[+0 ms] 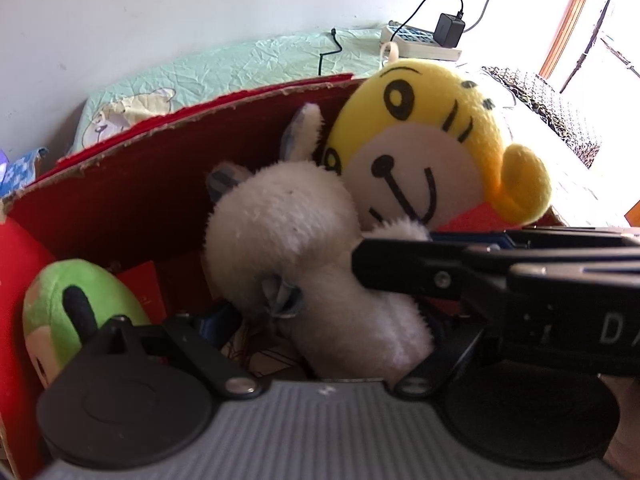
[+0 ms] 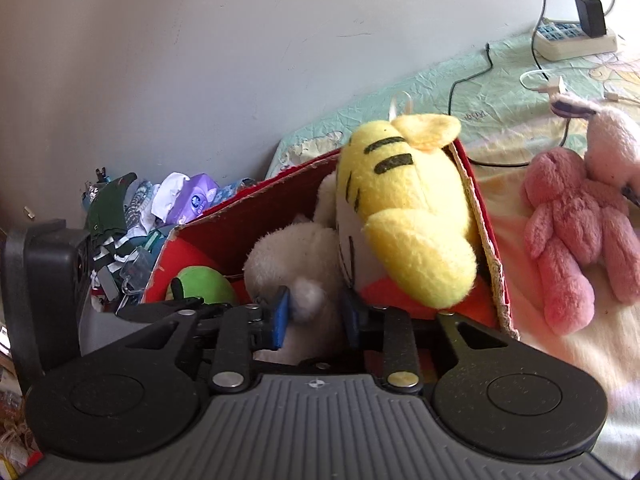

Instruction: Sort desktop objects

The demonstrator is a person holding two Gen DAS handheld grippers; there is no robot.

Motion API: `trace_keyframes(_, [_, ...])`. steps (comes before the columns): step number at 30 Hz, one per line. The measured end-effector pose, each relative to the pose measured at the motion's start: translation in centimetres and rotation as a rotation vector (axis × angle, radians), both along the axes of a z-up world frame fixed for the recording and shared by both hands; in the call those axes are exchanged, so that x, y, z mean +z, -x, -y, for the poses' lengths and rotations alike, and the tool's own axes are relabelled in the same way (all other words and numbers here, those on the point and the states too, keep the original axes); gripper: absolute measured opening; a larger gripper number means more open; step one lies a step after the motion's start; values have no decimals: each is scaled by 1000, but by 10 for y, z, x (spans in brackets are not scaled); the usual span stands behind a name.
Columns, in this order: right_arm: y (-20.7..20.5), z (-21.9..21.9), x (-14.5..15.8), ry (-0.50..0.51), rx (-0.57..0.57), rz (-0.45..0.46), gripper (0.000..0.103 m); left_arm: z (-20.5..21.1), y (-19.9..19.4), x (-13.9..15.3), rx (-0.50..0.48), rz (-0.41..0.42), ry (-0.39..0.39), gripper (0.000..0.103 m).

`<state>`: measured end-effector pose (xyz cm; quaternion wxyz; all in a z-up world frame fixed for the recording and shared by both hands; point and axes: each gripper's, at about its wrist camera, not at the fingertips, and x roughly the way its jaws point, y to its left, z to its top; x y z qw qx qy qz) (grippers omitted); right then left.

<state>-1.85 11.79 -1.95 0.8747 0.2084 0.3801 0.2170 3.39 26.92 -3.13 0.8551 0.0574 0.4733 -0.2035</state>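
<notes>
White lamb (image 2: 296, 264) being lowered into red box (image 2: 256, 208), right claw (image 2: 316, 312) gripping its body. Left claw (image 1: 328, 328) unclear. Advice: releasing beside tiger (image 2: 404, 208), clear of rim.

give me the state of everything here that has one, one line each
red box: open at the top, toys inside
white plush: in the box, between the right gripper's blue pads
yellow tiger plush: in the box, leaning on its right wall, head above the rim
green plush: lying in the box
pink plush: outside, on the bed
charger: plugged into power strip
right gripper: around the white plush
left gripper: grip unclear
</notes>
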Motion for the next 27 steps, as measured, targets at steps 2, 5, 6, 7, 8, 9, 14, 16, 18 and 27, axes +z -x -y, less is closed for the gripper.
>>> trace_keyframes(2, [4, -4, 0, 35, 6, 31, 29, 0, 0, 0, -3, 2, -4, 88])
trace_keyframes(5, [4, -2, -1, 33, 6, 48, 29, 1, 2, 1, -6, 15, -17, 88])
trace_keyframes(6, [4, -2, -1, 31, 8, 53, 29, 1, 2, 1, -7, 18, -19, 88])
trace_keyframes(7, [4, -1, -1, 30, 11, 59, 29, 1, 3, 1, -9, 24, -24, 88])
trace_keyframes(8, [4, -1, -1, 30, 12, 66, 29, 2, 4, 1, -9, 30, -29, 88])
trace_keyframes(9, [4, -1, -1, 29, 12, 73, 29, 2, 5, 1, -10, 37, -35, 88])
trace_keyframes(14, [4, -3, -3, 40, 1, 94, 30, 5, 6, 2, -17, 64, -60, 87])
trace_keyframes(16, [4, -3, -3, 44, 1, 96, 30, 5, 6, 1, -17, 67, -62, 87])
trace_keyframes(18, [4, -3, -3, 45, 2, 102, 30, 5, 6, 1, -19, 73, -65, 87])
trace_keyframes(27, [7, -4, -4, 60, 11, 123, 29, 10, 9, 1, -26, 111, -97, 84])
